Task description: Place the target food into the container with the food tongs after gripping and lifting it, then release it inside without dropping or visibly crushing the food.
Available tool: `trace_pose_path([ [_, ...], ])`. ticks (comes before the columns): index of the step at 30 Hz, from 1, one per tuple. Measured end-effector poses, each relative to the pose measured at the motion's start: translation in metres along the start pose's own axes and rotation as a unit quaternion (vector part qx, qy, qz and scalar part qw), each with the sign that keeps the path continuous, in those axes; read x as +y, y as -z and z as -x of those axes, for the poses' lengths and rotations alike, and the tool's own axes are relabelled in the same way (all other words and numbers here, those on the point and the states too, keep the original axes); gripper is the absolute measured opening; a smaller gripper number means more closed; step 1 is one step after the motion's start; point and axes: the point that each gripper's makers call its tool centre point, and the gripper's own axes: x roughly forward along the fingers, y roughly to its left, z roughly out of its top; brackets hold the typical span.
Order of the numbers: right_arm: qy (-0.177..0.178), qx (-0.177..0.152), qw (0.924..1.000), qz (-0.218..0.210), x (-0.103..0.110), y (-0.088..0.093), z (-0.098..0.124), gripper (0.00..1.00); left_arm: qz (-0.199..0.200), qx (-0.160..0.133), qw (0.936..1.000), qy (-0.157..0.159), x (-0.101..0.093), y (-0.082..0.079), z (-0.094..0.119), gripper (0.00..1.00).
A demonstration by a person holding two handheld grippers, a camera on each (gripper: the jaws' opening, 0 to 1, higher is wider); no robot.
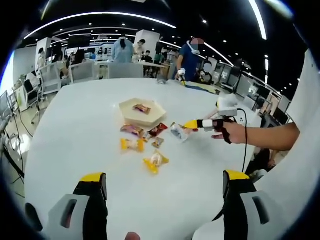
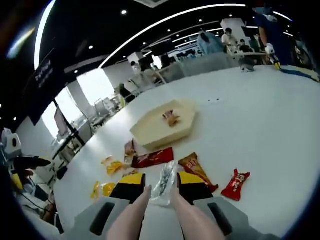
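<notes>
A beige hexagonal tray (image 1: 131,116) (image 2: 150,131) lies on the white table (image 1: 90,125) with one wrapped snack (image 1: 142,108) (image 2: 171,118) inside. My right gripper (image 2: 160,180) (image 1: 200,123) squeezes pale pink food tongs (image 2: 134,210), and their tips pinch a clear-wrapped snack (image 2: 164,182) (image 1: 177,131) low over the table, just short of the tray. I cannot tell whether the snack is off the surface. My left gripper (image 1: 164,181) hangs wide open over bare table at the near edge, with nothing between its jaws.
Loose snacks lie in front of the tray: a dark red packet (image 2: 152,159), an orange-brown one (image 2: 196,170), a red one (image 2: 236,184) and yellow ones (image 1: 132,144) (image 1: 155,161). A person's forearm (image 1: 265,136) reaches in from the right. Desks, chairs and people stand behind.
</notes>
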Motion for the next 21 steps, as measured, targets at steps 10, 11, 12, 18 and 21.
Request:
trace_pose_path([
  [10, 0.042, -0.013, 0.9989, -0.013, -0.02, -0.003, -0.003, 0.25, 0.007, -0.006, 0.9999, -0.009, 0.004, 0.004, 0.008, 0.96],
  [11, 0.044, -0.011, 0.9989, -0.013, -0.021, -0.002, -0.003, 0.26, 0.008, -0.006, 0.9999, -0.009, 0.005, 0.005, 0.009, 0.96],
  [12, 0.051, -0.006, 0.9986, -0.013, -0.024, 0.001, -0.003, 0.26, 0.011, -0.006, 0.9999, -0.011, 0.006, 0.006, 0.01, 0.95],
  [18, 0.057, 0.0, 0.9978, -0.035, -0.03, 0.008, -0.007, 0.26, 0.015, -0.003, 0.9998, -0.015, 0.007, 0.011, 0.013, 0.95],
  [21, 0.037, -0.007, 0.9981, -0.05, -0.02, 0.006, -0.009, 0.26, 0.016, -0.003, 0.9998, -0.014, 0.007, 0.011, 0.013, 0.95],
])
